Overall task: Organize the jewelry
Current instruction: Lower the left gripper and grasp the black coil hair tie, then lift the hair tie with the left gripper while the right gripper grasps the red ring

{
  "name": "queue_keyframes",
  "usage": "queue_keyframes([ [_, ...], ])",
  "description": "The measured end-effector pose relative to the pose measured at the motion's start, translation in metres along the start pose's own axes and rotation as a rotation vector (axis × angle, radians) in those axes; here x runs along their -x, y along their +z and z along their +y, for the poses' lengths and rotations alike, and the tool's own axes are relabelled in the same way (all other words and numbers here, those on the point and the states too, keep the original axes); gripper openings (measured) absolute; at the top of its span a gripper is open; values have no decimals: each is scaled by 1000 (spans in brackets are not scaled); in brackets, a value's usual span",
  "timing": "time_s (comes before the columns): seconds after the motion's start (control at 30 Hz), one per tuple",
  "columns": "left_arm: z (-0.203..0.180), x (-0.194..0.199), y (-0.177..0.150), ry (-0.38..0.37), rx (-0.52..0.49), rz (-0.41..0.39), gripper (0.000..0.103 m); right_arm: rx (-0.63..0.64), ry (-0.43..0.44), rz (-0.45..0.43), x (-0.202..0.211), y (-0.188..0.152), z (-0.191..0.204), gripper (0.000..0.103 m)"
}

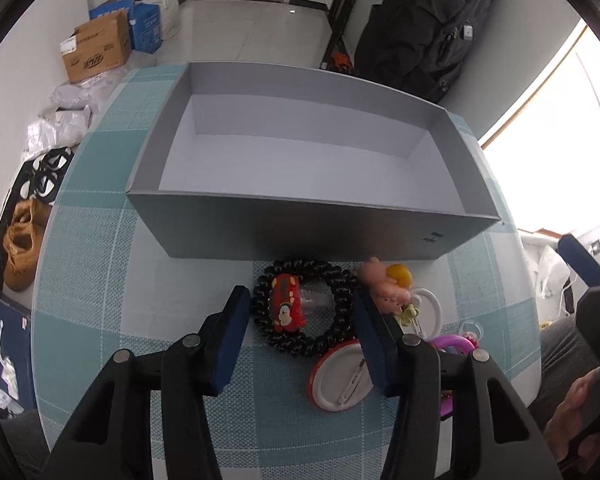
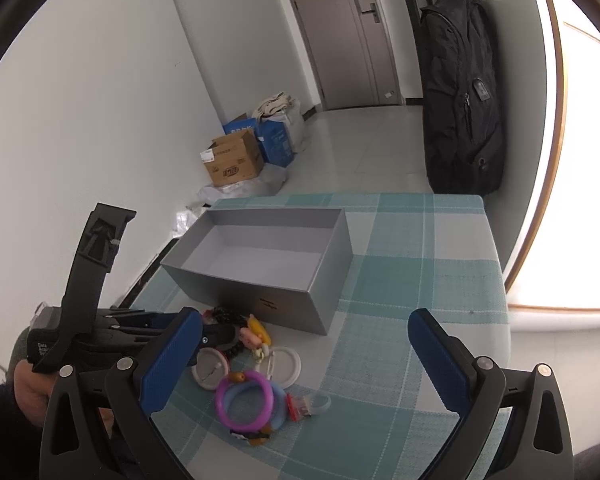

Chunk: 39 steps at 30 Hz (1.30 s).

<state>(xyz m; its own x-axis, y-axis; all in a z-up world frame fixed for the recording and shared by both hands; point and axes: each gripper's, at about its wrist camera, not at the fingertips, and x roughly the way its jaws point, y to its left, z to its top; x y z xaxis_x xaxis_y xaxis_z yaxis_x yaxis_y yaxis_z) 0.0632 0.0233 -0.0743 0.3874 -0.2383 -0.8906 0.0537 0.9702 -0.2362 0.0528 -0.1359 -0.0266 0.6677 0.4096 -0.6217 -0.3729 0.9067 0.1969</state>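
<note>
So the black bracelet (image 1: 312, 267) is laid flat on the checked cloth (image 1: 100, 240), right up against the front wall of the grey box (image 1: 300, 232), with a red charm (image 1: 286, 306) sitting across its left half. Being a ring, no real long axis can be given for it, so no particular approach angle is forced. It's found dead ahead of the left gripper (image 1: 304, 320) and a bit below it, framed between the two blue pads, and the open box is lined up straight beyond. A short lift up and forward over that wall is probably all that's called for next.

The left gripper is narrowed to about the width of the bracelet, and each pad looks to be set against the outer beads on its own side. So it's read as clamped on the bracelet, though how firmly can't be judged from here. On the right, the pad is crowded by a pink pig (image 1: 380, 280), and a white badge (image 1: 340, 380) is tucked under the bracelet's near edge, so either could get dragged along.

The right gripper (image 2: 304, 314) is kept well apart from the bracelet, off to the right. Its jaws are spread wide and nothing is held. A purple ring (image 2: 244, 400) and the rest of the pile are spotted below its left finger. The left hand is clearly the nearer one for this pick.
</note>
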Motion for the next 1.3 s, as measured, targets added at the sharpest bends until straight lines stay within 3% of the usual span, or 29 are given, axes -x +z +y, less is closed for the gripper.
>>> queue_keyframes([
  [0.23,10,5,8,-76,87,-29,40,-7,-10,-2,2,-2,0,103],
  [0.53,14,37,4,-139,116,-122,40,47,-15,6,-1,-6,12,103],
  [0.83,32,63,4,-185,223,-229,40,57,104,87,-11,-10,34,102],
  [1.13,53,71,5,-201,292,-252,40,130,167,145,-34,-5,78,91],
  [1.3,58,78,4,-234,296,-276,40,191,154,217,-65,-8,104,80],
])
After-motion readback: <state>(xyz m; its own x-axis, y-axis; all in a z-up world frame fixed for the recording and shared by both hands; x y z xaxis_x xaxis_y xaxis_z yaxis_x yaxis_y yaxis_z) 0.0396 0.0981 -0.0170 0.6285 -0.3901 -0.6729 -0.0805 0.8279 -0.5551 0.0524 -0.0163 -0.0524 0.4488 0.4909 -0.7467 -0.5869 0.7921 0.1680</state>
